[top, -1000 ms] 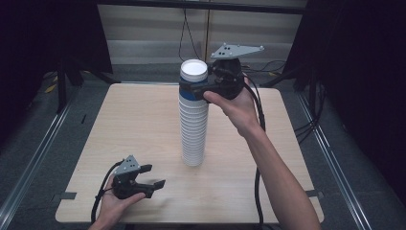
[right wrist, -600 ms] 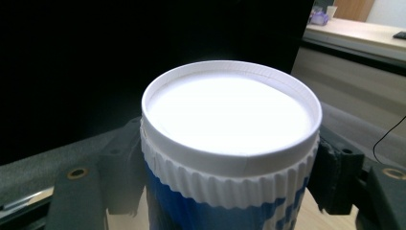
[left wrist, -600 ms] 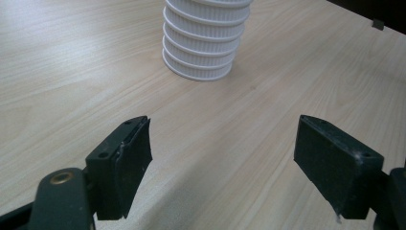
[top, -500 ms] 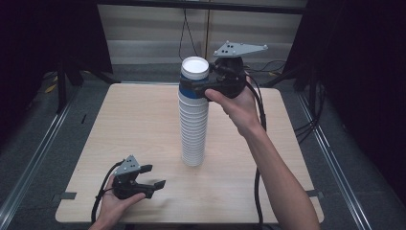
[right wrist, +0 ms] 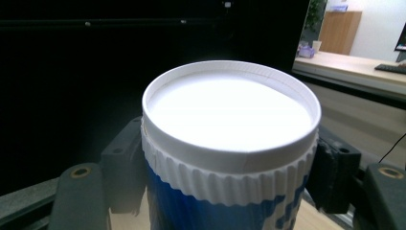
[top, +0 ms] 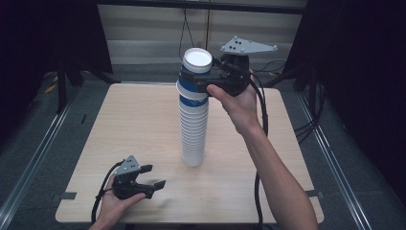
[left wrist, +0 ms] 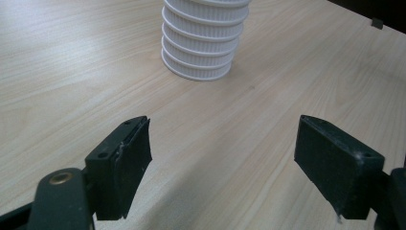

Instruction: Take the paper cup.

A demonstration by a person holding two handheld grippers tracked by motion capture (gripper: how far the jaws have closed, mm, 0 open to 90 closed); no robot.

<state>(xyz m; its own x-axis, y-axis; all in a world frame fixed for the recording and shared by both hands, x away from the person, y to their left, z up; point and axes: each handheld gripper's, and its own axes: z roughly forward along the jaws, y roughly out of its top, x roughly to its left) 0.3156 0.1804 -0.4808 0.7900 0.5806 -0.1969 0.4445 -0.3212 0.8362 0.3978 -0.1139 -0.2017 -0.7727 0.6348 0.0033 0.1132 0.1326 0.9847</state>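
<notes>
A tall stack of upturned white ribbed paper cups point(top: 194, 134) stands mid-table; its foot point(left wrist: 203, 43) lies ahead of my left gripper. The top cup point(top: 197, 58), blue and white with a white base point(right wrist: 230, 110), sits between the jaws of my right gripper point(top: 191, 84), which comes in level from the right. Those jaws have just been closing, and their pads point(right wrist: 122, 158) now press both sides of that cup. My left gripper point(top: 153, 176) rests low at the table's front left, open, with bare wood between its fingers point(left wrist: 124, 163).
The light wooden table point(top: 134, 124) has dark floor and metal rails on both sides. Cables trail from each gripper, the right one along the forearm. A grey three-cornered plate point(top: 246, 46) sits on top of the right gripper.
The right gripper has tightened around the top cup and edged slightly upward with it. The left gripper has stayed where it was.
</notes>
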